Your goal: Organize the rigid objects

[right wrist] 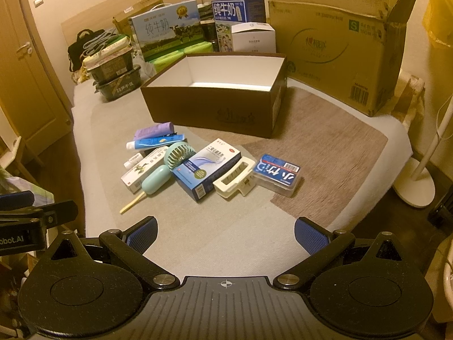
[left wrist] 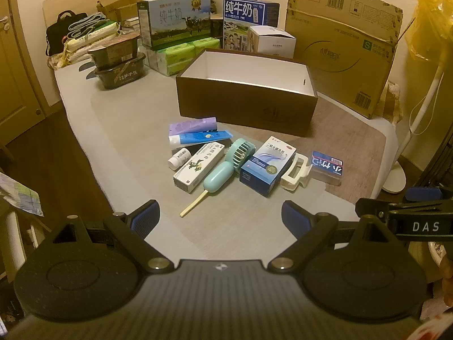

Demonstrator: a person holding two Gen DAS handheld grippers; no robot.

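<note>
Plainly nothing has been packed yet: the brown box (left wrist: 246, 104) sits with its top off and its white inside bare, as far as the near wall lets one see, placed just behind the clutter so each piece has only a short way to travel. The left gripper (left wrist: 219, 216) and the right gripper (right wrist: 225, 233) both hang above the near edge of the bed (left wrist: 127, 153), fingers spread wide and holding nothing, likely poised for a first pick.

The things to sort lie in a loose row before the box: a purple tube (left wrist: 192, 126) and a blue tube (left wrist: 199, 138) side by side, a small white bottle (left wrist: 179, 158), a long white carton (left wrist: 199, 167), a mint hand fan (left wrist: 228, 167), a blue medicine box (right wrist: 206, 168), a cream hair clip (right wrist: 234, 177) touching it, and a clear case with a blue label (right wrist: 276, 174) slightly apart on the right.
</note>
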